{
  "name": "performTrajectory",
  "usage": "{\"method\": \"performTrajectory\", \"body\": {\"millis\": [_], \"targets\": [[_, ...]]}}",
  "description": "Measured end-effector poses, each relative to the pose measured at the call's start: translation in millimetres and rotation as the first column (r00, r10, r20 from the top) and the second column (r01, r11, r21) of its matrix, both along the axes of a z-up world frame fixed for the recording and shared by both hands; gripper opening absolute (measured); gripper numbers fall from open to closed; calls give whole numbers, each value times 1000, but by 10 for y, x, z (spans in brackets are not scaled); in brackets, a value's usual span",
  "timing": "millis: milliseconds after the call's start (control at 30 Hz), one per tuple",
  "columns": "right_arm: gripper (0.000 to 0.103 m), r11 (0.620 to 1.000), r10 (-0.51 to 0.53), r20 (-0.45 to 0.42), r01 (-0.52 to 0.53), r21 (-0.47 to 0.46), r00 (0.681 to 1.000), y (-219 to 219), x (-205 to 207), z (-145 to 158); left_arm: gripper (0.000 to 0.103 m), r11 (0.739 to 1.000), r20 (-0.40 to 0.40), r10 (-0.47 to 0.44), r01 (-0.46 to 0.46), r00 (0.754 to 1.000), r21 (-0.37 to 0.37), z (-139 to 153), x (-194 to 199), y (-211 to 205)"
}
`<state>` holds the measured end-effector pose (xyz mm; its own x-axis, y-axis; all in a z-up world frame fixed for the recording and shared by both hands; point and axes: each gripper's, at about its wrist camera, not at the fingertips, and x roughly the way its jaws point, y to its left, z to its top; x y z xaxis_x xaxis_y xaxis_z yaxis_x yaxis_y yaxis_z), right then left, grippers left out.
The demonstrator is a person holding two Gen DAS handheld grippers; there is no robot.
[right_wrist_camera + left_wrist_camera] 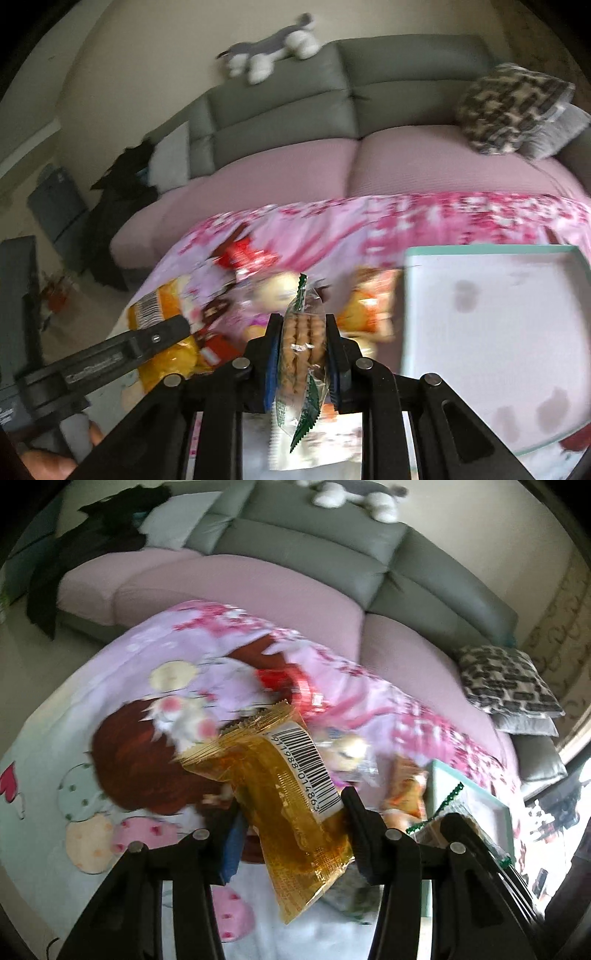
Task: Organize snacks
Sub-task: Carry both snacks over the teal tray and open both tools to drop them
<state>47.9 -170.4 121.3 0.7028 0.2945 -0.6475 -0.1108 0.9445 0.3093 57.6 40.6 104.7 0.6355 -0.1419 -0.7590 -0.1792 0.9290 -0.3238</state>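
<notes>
In the left wrist view my left gripper (pixel 293 808) is shut on a golden-yellow snack packet (pixel 280 797) with a barcode label, held tilted above the table. In the right wrist view my right gripper (pixel 303 320) is shut on a clear biscuit packet (pixel 301 354) with green zigzag ends, standing upright between the pads. The left gripper (pixel 179 326) reaches in from the lower left there, with the yellow packet (pixel 173 354) in it. A shallow white box with a teal rim (pixel 491 250) lies just right of my right gripper; its rim (pixel 476 789) also shows in the left wrist view.
Loose snacks lie on the pink cartoon tablecloth (pixel 122 686): a red packet (pixel 295 686), an orange packet (pixel 406 790) and a clear-wrapped bun (pixel 347 753). Behind the table stands a grey and pink sofa (pixel 295 166) with a patterned cushion (pixel 509 107) and a plush dog (pixel 273 48).
</notes>
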Motion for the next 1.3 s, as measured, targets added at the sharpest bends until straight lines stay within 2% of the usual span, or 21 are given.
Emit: {"method": "performTrajectory", "body": {"millis": [133,300,467,567,733,933,1233,1267,1300], "targets": [[23,992,-114,12,114,-49,993,-329,28,11,51,998,10,-56,55,998,13,61,69,-279],[23,974,-222,5,222,-39,975,-812,73,-28,51,989,12,-145,145,989,23,104,195,-667],[23,948,-314,-11,313,-53,949,-1200,145,-156,51,969,14,-247,246,969,23,68,380,-1119],[23,923,-375,-29,370,-104,927,-1405,184,-261,51,953,19,-303,303,953,33,7,488,-1409],[23,887,-453,-45,445,-119,891,-1711,205,-384,51,925,12,-378,377,926,47,-108,661,-1833],[23,864,-497,-60,488,-123,866,-1914,222,-466,51,901,-10,-424,423,905,95,-264,863,-2234],[24,861,-502,-68,492,-130,862,-1933,203,-474,51,896,-56,-425,428,904,116,-404,943,-2431],[24,860,-503,-65,492,-134,862,-1935,207,-472,52,897,-53,-420,423,906,124,-401,941,-2432],[24,858,-505,-61,494,-138,861,-1930,201,-460,61,900,-48,-411,414,910,137,-388,930,-2423]]}}
